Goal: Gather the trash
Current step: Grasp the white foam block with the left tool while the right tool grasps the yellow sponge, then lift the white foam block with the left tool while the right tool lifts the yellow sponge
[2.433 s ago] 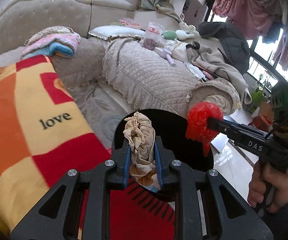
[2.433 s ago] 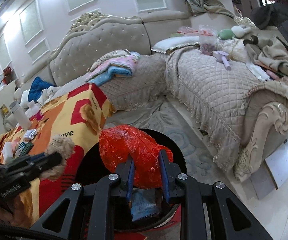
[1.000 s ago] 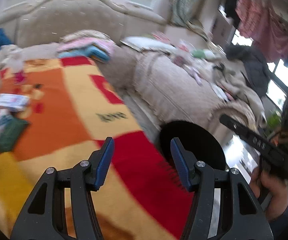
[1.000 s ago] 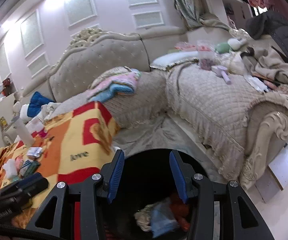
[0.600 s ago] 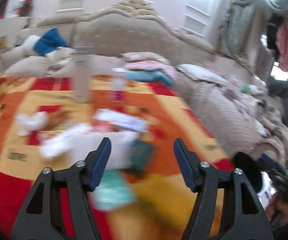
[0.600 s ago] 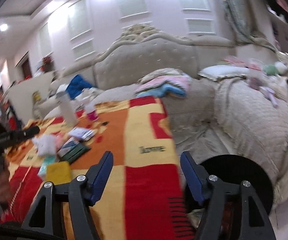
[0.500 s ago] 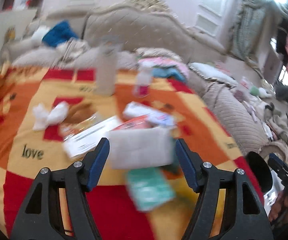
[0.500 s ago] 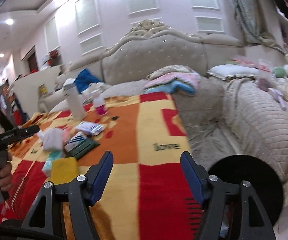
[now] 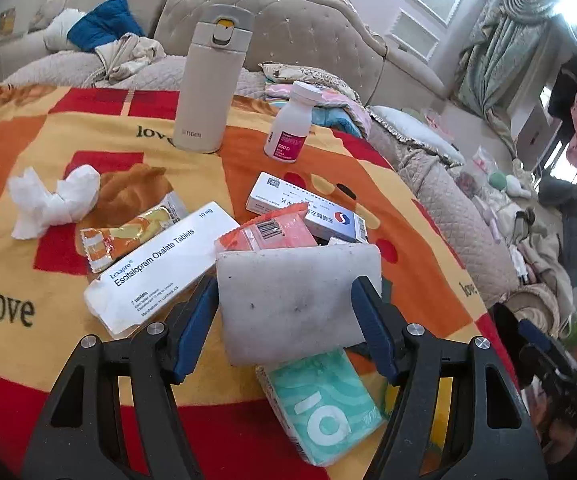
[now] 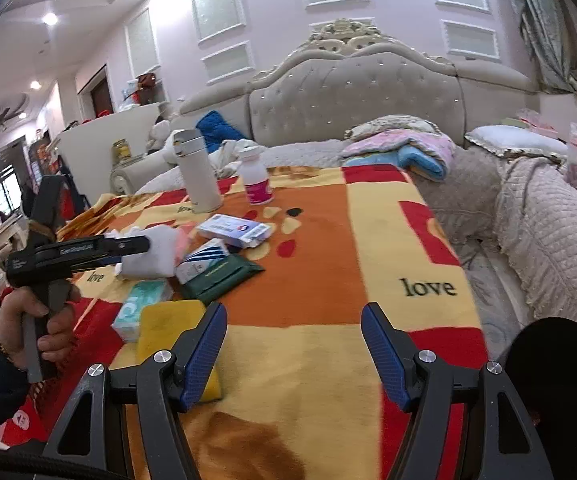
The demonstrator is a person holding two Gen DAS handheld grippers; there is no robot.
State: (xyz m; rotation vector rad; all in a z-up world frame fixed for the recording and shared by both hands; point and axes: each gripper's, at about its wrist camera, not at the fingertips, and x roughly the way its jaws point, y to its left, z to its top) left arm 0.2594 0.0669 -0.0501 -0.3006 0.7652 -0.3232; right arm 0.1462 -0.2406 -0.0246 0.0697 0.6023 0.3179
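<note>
Blanket: white sponge between left gripper pads (untouched, apparently).

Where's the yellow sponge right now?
In the right wrist view the yellow sponge lies on the blanket just left of the right gripper, beside the teal tissue pack.

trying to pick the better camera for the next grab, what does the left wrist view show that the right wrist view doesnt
Only the left wrist view shows the crumpled tissue, the orange snack wrapper and the Lexapro box. Only the right wrist view shows the yellow sponge, the green pack and the hand holding the left gripper. Both show the white sponge, the thermos and the pill bottle.
</note>
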